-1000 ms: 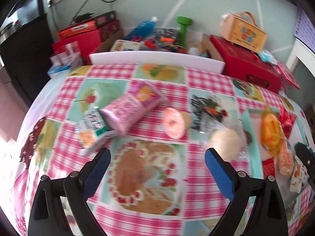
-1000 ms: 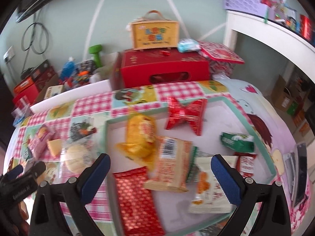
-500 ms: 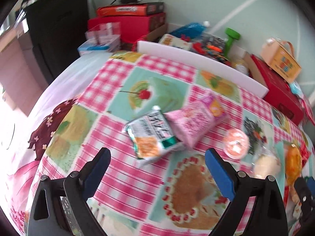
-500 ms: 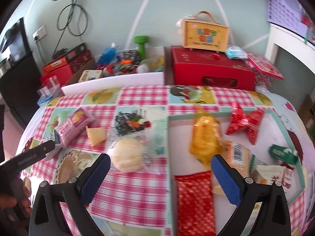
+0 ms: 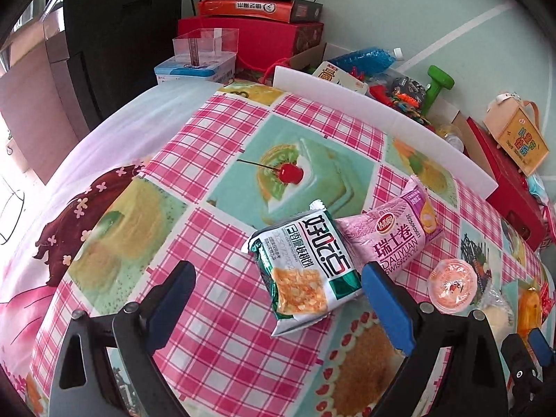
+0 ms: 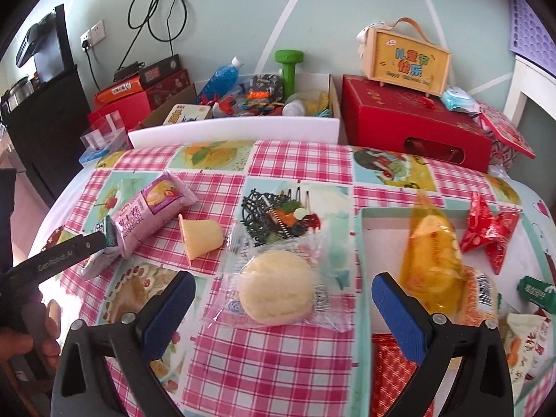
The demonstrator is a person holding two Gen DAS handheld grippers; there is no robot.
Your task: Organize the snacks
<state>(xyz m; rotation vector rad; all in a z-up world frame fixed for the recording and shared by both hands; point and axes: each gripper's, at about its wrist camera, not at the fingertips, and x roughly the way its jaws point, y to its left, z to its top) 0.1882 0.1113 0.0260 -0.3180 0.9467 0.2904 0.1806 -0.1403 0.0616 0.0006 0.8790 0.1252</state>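
Observation:
In the left wrist view my left gripper (image 5: pixel 276 279) is open just above a green-and-white cracker packet (image 5: pixel 305 271), which lies between its blue pads. A pink Swiss-roll packet (image 5: pixel 396 232) leans against that packet, and a jelly cup (image 5: pixel 451 285) lies to the right. In the right wrist view my right gripper (image 6: pixel 283 286) is open over a round bun in clear wrap (image 6: pixel 276 295). The white tray (image 6: pixel 382 224) at right holds a yellow packet (image 6: pixel 431 264), a red packet (image 6: pixel 490 232) and several other snacks. The left gripper's finger (image 6: pixel 66 252) shows at left beside the pink Swiss-roll packet (image 6: pixel 149 215).
Past the table's far edge stand a white board (image 6: pixel 236 128), a cardboard box of toys (image 6: pixel 257 99), red gift boxes (image 6: pixel 413 121) and a yellow carry case (image 6: pixel 406 59). A black cabinet (image 5: pixel 114 31) is at the left. A hand (image 6: pixel 24 333) holds the left tool.
My left gripper has swung left and come down over the green-and-white packet. My right gripper has swung left from over the tray to above the wrapped bun. Both stay open.

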